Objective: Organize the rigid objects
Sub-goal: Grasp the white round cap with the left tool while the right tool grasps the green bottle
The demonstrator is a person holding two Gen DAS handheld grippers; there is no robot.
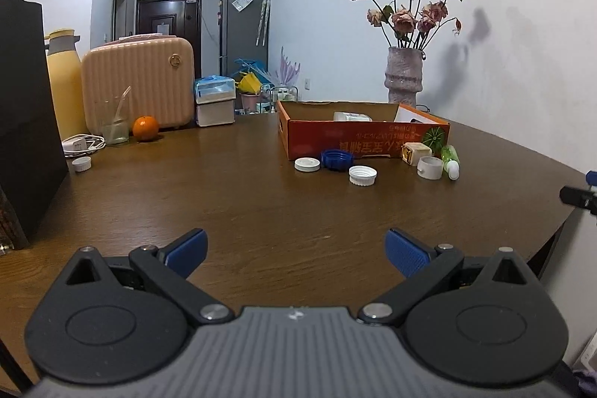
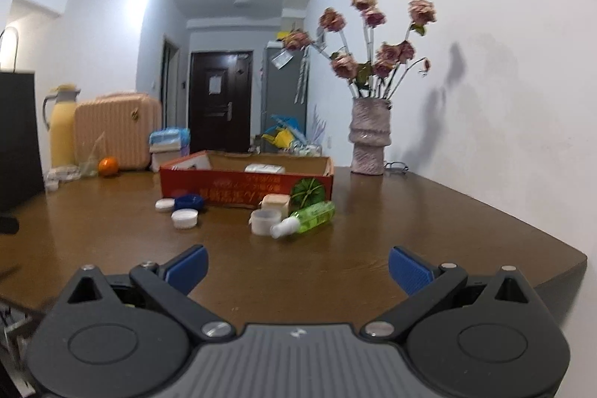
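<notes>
Both claws hung low over the near edge of the counter [image 1: 231, 196], each spread wide and empty: the left claw [image 1: 296, 250] and the right claw [image 2: 297, 269]. Ahead of them, well apart, loose pieces lay in front of the orange box [image 2: 238, 187]: white caps [image 1: 362, 175], a blue cap [image 1: 337, 159], a small cream container [image 2: 275, 202], a white cup [image 2: 264, 221] and a green bottle [image 2: 311, 216]. That bottle lay on its side, long axis slanting across the right claw's line, nozzle toward the camera and leftward. By my judgement the right claw stood nearer it, almost straight ahead, while the left claw faced the caps.
</notes>
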